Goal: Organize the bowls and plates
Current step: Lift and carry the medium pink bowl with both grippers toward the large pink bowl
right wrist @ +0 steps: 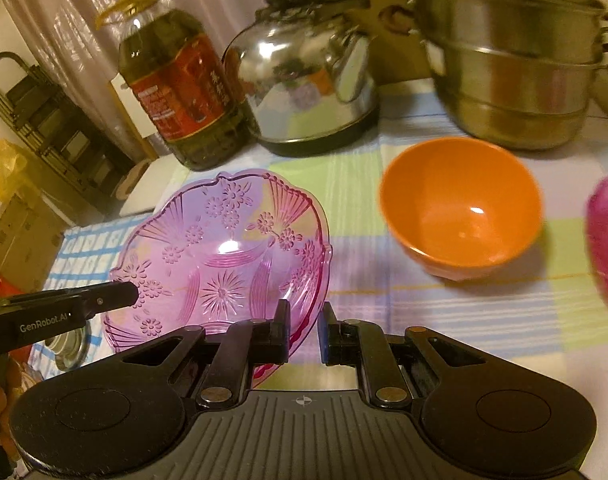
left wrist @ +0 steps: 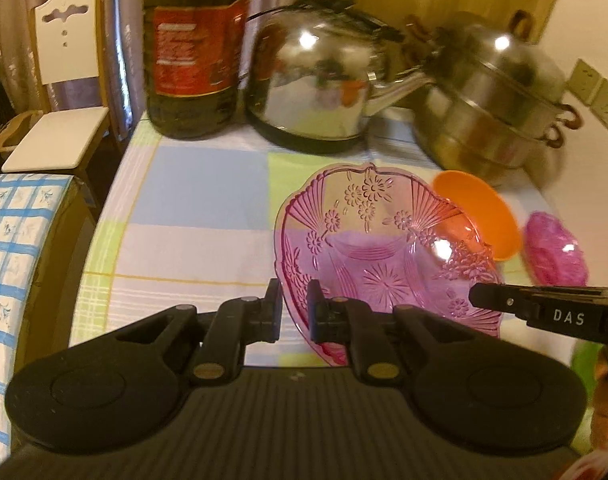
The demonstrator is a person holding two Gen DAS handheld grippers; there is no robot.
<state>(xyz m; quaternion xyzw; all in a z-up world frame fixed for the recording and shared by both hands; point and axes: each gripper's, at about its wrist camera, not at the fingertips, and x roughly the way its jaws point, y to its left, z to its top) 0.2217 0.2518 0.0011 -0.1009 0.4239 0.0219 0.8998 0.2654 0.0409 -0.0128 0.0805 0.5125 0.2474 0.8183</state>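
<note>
1. Pink see-through plastic, pressed with flowers and fans: the pink plate [left wrist: 384,252] is off the counter [left wrist: 192,200] and tilted, carried between both tools.
2. The left gripper [left wrist: 294,312] is clamped on the plate's near-left rim, which runs between its jaws.
3. The right gripper [right wrist: 306,332] pinches the opposite rim; in its own view the edge sits against the left jaw, and the jaws are nearly together.
4. The orange bowl [right wrist: 460,208] stands upright and empty on the checked cloth, just beyond the plate. A second pink dish [left wrist: 556,252] lies further right, apart from the bowl, only partly in view.
5. Behind them stand an oil bottle [left wrist: 196,48], a steel kettle [left wrist: 316,84] and a stacked steamer pot [left wrist: 496,100].
6. Progress, as I judge it: early. Nothing is stacked yet; one plate is in hand, while the bowl and the other dish are untouched. Where the plate should go cannot be told.
</note>
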